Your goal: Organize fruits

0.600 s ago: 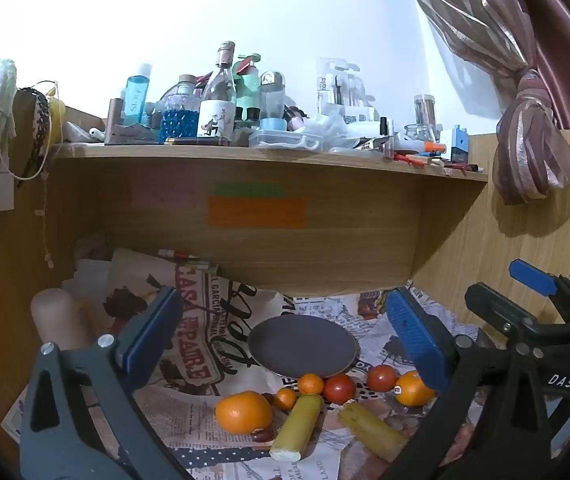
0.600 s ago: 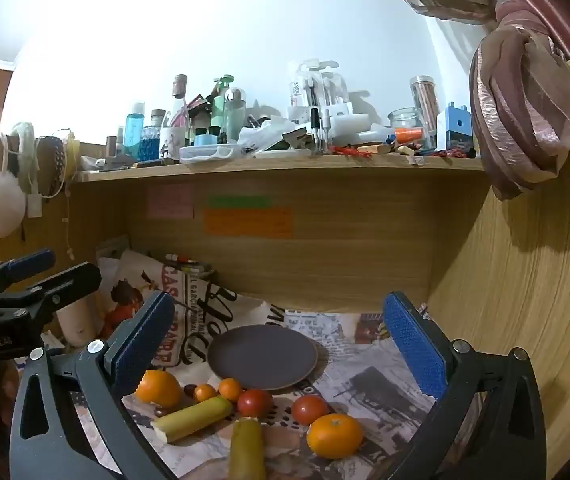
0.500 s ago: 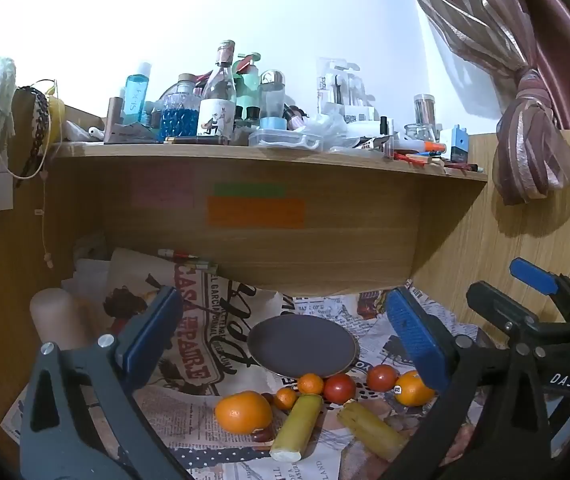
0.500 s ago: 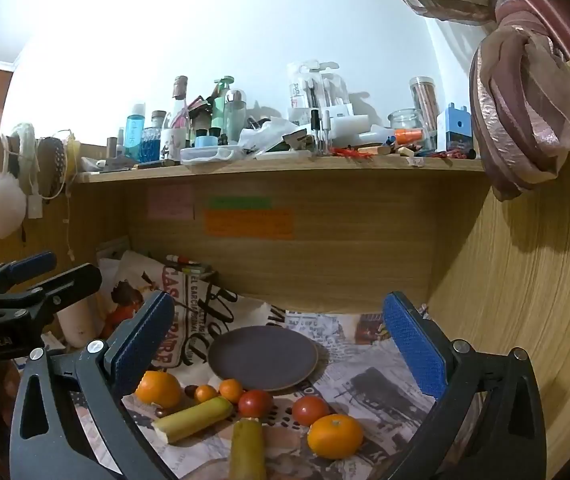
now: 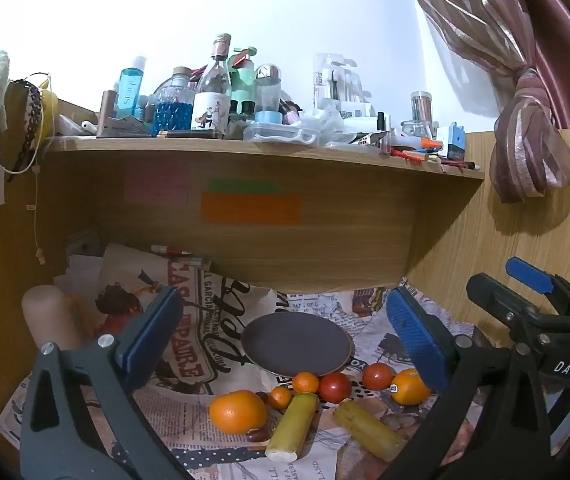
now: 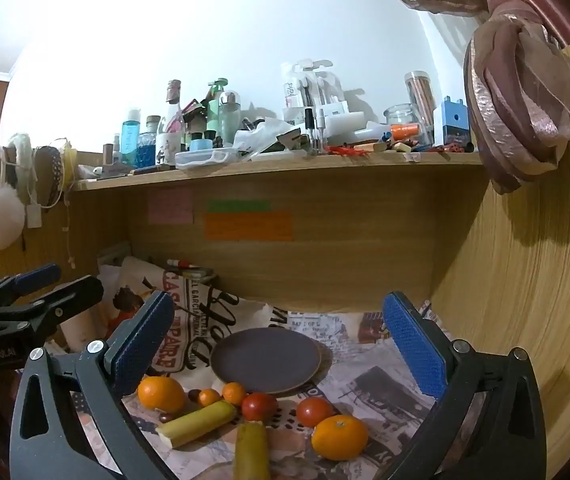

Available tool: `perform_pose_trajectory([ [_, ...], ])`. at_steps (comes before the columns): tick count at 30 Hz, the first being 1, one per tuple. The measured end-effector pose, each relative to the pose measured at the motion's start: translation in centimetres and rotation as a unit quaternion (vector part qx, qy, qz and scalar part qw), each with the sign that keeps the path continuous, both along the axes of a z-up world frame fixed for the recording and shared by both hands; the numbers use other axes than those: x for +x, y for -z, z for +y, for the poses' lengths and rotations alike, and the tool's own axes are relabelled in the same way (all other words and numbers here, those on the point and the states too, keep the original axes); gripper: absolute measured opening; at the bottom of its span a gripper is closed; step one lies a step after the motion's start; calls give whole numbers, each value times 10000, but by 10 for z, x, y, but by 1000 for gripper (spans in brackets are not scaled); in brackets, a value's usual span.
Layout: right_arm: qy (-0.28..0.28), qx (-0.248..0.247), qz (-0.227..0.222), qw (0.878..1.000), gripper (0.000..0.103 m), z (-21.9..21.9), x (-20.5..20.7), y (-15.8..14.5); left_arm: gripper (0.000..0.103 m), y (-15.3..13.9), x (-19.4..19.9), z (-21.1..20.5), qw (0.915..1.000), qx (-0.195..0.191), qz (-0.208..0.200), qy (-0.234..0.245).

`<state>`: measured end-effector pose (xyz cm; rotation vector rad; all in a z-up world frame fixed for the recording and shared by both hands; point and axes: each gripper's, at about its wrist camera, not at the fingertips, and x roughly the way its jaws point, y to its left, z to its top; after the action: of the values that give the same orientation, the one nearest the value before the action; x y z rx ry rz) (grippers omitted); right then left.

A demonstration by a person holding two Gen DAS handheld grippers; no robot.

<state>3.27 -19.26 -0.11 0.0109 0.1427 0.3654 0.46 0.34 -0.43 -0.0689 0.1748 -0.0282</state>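
Observation:
A dark round plate (image 5: 296, 345) (image 6: 265, 359) lies on newspaper under a shelf. In front of it sit the fruits: a large orange (image 5: 238, 411) (image 6: 161, 394), two small oranges (image 5: 305, 382) (image 6: 233, 393), two tomatoes (image 5: 335, 387) (image 6: 259, 406), a stickered orange (image 5: 408, 389) (image 6: 339, 437) and two yellow-green banana pieces (image 5: 292, 427) (image 6: 197, 423). My left gripper (image 5: 283, 340) hangs open above the fruit, nothing between its blue pads. My right gripper (image 6: 281, 346) is open too, empty, and appears at the right of the left wrist view (image 5: 533, 312).
The newspaper (image 5: 189, 364) covers the desk. A cluttered wooden shelf (image 5: 261, 152) with bottles overhangs the back. A wooden side panel (image 6: 525, 300) closes the right. A cream cylinder (image 5: 47, 318) stands at the left. A tied curtain (image 6: 521, 92) hangs at upper right.

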Motion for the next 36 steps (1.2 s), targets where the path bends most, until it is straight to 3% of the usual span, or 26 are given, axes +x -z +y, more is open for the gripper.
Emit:
perform_pose_trajectory([
  [36,-89,-38,130,9999,103,6,4,5,103,0,-2,12,10000,46,-48,-31],
])
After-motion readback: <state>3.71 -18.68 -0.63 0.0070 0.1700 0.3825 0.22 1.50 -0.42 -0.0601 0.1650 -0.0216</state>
